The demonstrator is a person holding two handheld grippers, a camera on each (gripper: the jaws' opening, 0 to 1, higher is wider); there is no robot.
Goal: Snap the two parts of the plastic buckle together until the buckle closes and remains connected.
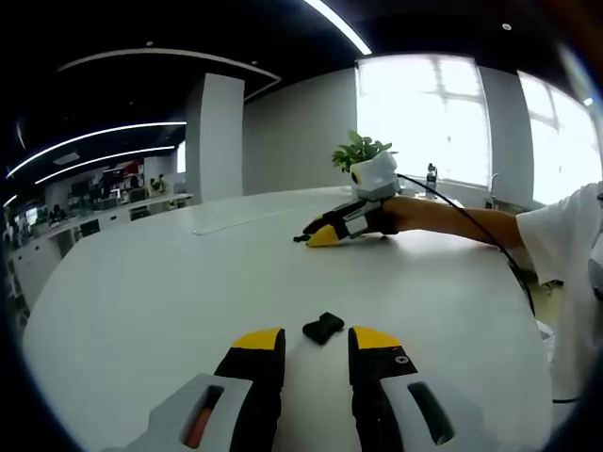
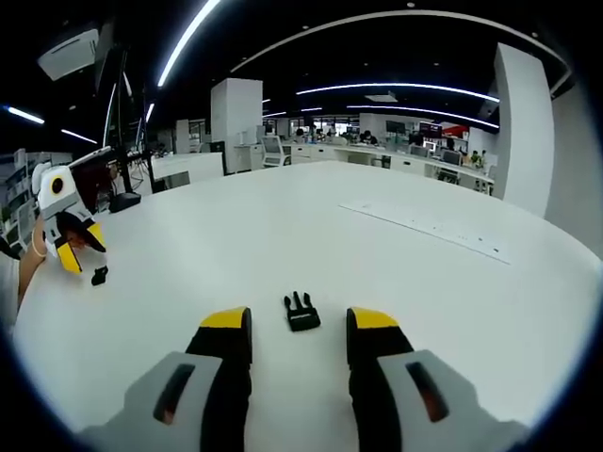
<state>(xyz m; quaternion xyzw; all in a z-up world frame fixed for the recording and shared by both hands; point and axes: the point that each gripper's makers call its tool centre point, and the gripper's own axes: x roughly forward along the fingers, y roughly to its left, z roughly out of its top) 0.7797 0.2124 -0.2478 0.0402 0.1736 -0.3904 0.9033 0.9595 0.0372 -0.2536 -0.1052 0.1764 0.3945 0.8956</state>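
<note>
One black buckle part lies on the white table just ahead of my left gripper, between its yellow-tipped jaws, which stand open and apart from it. The other black part, with prongs, lies in front of my right gripper, also open. Across the table the right gripper shows, held by a hand, with a small dark piece at its tip. In the right gripper view the left gripper hovers at far left above its buckle part.
A person's forearm and a black cable reach in from the right. A potted plant and a bottle stand at the far edge. A long flat strip lies on the table.
</note>
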